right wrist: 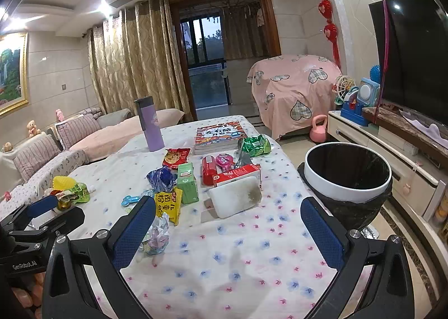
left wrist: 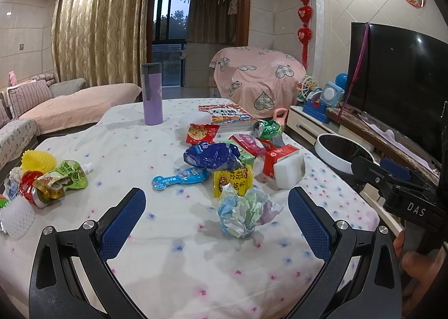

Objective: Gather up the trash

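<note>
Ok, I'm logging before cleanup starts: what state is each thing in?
Left gripper: open, empty.
Right gripper: open, empty.
Crumpled paper: balled up, on the tablecloth.
Green can: crushed, on its side.
Trash bin: open, black-lined.
Purple bottle: upright, capped.
White sponge: stained.

A purple flask (left wrist: 152, 94) stands near a book (left wrist: 228, 116) on the table (left wrist: 179, 249).

- Near half of the bench (right wrist: 238, 257): bare cloth, open passage.
- Crumpled paper (left wrist: 243, 212) lies between the left hand-held gripper (left wrist: 217, 207) fingers.
- Wrapper cluster (left wrist: 221, 156) blocks mid-bench.
- Trash bin (right wrist: 347, 179) stands just beside the bench's right edge, mouth unobstructed.
</note>
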`<state>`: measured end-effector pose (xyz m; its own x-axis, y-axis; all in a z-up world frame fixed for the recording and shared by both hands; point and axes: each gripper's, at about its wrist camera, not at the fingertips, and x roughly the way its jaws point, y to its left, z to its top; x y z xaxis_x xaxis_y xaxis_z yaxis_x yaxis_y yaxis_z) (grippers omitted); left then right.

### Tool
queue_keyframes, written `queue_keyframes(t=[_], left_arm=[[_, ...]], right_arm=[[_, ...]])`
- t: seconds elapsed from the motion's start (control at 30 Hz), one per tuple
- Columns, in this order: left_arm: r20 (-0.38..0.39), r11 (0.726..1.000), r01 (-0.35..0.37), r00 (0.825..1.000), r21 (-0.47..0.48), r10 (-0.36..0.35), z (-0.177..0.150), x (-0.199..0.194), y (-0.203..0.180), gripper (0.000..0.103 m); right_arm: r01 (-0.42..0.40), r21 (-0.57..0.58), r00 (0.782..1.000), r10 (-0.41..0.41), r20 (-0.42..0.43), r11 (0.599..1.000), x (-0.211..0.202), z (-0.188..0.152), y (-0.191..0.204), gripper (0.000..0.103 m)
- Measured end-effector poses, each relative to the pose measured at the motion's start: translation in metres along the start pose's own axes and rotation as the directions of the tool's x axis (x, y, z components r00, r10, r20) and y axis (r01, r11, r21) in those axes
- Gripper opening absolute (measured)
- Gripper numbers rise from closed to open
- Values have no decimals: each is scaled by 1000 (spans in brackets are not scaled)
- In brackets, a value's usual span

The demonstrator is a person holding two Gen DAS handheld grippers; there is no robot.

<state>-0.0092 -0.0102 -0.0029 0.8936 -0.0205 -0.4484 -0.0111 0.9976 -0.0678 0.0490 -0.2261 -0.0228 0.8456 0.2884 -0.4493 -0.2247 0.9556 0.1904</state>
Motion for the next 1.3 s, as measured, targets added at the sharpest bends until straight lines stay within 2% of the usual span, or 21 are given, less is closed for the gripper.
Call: queue_keyframes(t=[0.4,0.67,0.93,1.13,1.3], left_arm=[[-6,1000,6,1000,-1,-6,0,1,-1,103],[-38,1000,20,999,-8,-20,-3,10,1,103],[-133,998,52,990,-22,-54,-6,36,3,103],[-212,996,81,973,-32,-86,-10,63,-2,92],[-268,994,99,958,-33,-105,-14,85,-4,87]], right_arm=[[-3,1,1000,3,-3,1000,0,0,1,103],[-18,11,1000,19,-15,1000,4,0,-1,103],[-53,26,997,54,-45,998,20,4,-13,103],[-84,38,991,87,-98,996,43,5,-20,102],[-104,35,977,108,-185,994,82,1,-21,99]])
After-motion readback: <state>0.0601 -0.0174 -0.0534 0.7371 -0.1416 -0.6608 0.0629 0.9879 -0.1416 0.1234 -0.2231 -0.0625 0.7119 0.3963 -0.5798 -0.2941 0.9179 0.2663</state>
